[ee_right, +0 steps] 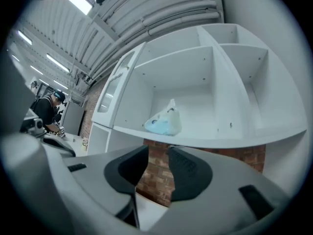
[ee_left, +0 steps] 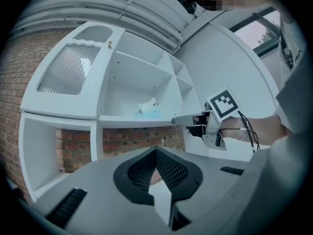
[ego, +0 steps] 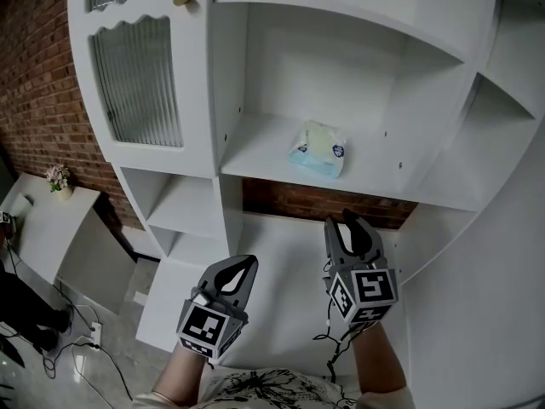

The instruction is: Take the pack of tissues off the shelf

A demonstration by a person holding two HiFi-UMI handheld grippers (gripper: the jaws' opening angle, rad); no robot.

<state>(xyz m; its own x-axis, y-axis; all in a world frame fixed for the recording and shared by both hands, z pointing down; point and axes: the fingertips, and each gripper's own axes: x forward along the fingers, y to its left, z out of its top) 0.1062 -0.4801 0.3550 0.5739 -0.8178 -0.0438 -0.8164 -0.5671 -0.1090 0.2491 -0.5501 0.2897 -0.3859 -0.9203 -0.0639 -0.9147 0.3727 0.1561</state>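
Observation:
The pack of tissues (ego: 317, 149), pale with a blue bottom, lies on the middle shelf (ego: 255, 156) of a white shelving unit; it also shows in the left gripper view (ee_left: 149, 109) and the right gripper view (ee_right: 164, 121). My right gripper (ego: 345, 224) hovers below and in front of that shelf, its jaws (ee_right: 157, 151) standing apart with nothing between them. The left gripper (ego: 243, 267) hangs lower and to the left, its jaws (ee_left: 156, 152) closed together on nothing. The right gripper (ee_left: 178, 120) points at the shelf edge in the left gripper view.
A cabinet door with ribbed glass (ego: 136, 83) closes the unit's upper left. Smaller compartments (ego: 183, 207) sit below it. A brick wall (ego: 34, 75) runs behind. A low white table with a flower pot (ego: 58, 177) stands at the left. A person (ee_right: 49, 111) is far off left.

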